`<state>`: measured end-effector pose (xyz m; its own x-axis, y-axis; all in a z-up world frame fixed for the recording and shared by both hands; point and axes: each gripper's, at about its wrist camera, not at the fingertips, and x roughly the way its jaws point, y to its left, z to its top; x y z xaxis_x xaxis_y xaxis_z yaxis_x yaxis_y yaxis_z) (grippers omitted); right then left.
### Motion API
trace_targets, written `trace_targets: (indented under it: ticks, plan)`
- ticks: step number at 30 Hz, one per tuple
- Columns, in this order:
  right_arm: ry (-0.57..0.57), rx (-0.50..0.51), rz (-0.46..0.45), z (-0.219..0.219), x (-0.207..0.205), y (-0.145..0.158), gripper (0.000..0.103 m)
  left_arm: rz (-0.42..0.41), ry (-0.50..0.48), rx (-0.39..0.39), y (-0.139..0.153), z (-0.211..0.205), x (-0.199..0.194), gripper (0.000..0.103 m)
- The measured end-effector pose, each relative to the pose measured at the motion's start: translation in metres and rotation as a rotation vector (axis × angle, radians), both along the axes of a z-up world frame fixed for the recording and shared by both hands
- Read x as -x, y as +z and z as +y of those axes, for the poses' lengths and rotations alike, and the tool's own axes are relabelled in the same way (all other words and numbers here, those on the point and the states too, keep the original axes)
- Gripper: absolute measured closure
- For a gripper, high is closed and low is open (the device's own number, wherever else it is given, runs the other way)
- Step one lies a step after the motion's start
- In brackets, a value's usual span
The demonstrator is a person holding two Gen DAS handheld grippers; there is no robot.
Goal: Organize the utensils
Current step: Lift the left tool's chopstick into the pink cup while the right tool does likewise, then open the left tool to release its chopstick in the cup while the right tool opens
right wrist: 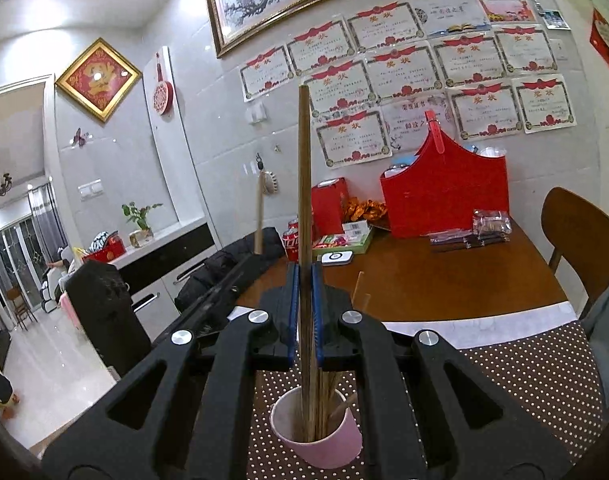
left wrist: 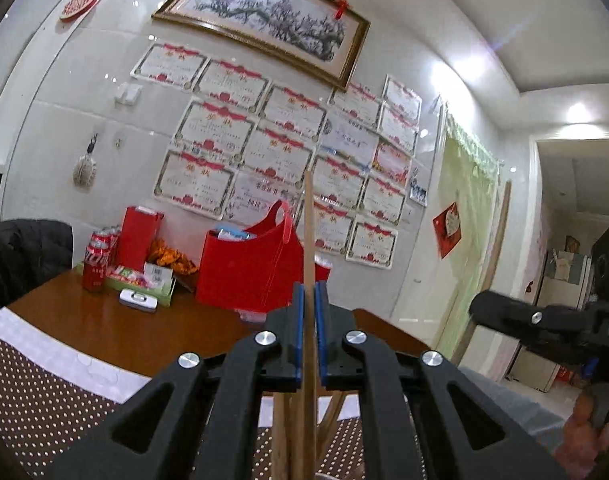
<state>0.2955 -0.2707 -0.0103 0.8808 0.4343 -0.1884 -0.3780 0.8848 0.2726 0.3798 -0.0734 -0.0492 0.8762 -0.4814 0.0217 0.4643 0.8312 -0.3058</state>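
Note:
In the left wrist view my left gripper (left wrist: 309, 292) is shut on a pale wooden chopstick (left wrist: 308, 220) that stands upright between the blue pads. Other chopsticks (left wrist: 281, 424) lean just below the jaws. My right gripper (right wrist: 303, 272) is shut on a dark brown chopstick (right wrist: 303, 160), also upright, whose lower end sits in a pink cup (right wrist: 324, 448) holding several chopsticks. The cup stands on a brown dotted placemat (right wrist: 524, 380). Each gripper shows in the other's view: the right gripper (left wrist: 480, 308) at the right edge, the left gripper (right wrist: 252, 260) at the left with its pale chopstick (right wrist: 259, 216).
The wooden table (right wrist: 424, 288) carries a red basket (right wrist: 444, 200), cola cans (left wrist: 94, 272), a red bag (left wrist: 138, 236), snack packets and a small white box (left wrist: 138, 300) along the wall. A wooden chair (right wrist: 580, 240) stands right, a black jacket (left wrist: 24, 256) left.

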Motion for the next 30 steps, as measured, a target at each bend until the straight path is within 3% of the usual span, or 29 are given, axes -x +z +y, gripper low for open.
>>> trace_targets:
  ticks: [15, 17, 18, 19, 20, 21, 23, 26, 30]
  plan:
    - [0.006, 0.059, 0.106, 0.010, -0.021, -0.023, 0.096, 0.081, -0.004, -0.079, -0.029, -0.013, -0.022, 0.097]
    - [0.009, 0.052, 0.121, 0.008, -0.022, -0.024, 0.095, 0.098, -0.030, -0.094, -0.028, -0.013, -0.024, 0.096]
    - [0.015, 0.042, 0.130, 0.007, -0.023, -0.024, 0.094, 0.100, -0.032, -0.101, -0.027, -0.013, -0.024, 0.088]
    - [0.020, 0.022, 0.136, 0.004, -0.022, -0.023, 0.078, 0.097, -0.028, -0.104, -0.026, -0.011, -0.022, 0.073]
    - [0.016, 0.006, 0.133, 0.001, -0.021, -0.022, 0.032, 0.090, -0.025, -0.104, -0.024, -0.010, -0.021, 0.064]
    - [0.004, -0.014, 0.122, -0.003, -0.018, -0.020, 0.014, 0.083, -0.025, -0.105, -0.022, -0.008, -0.019, 0.062]
    - [-0.002, -0.047, 0.083, -0.009, -0.010, -0.014, 0.010, 0.065, -0.024, -0.111, -0.016, -0.006, -0.015, 0.056]
    - [-0.008, -0.083, 0.058, -0.016, -0.003, -0.007, 0.007, 0.039, -0.010, -0.110, -0.008, -0.003, -0.008, 0.036]
    - [-0.068, -0.101, 0.037, -0.024, 0.002, 0.000, 0.006, 0.013, -0.012, -0.121, 0.005, -0.004, 0.001, 0.029]
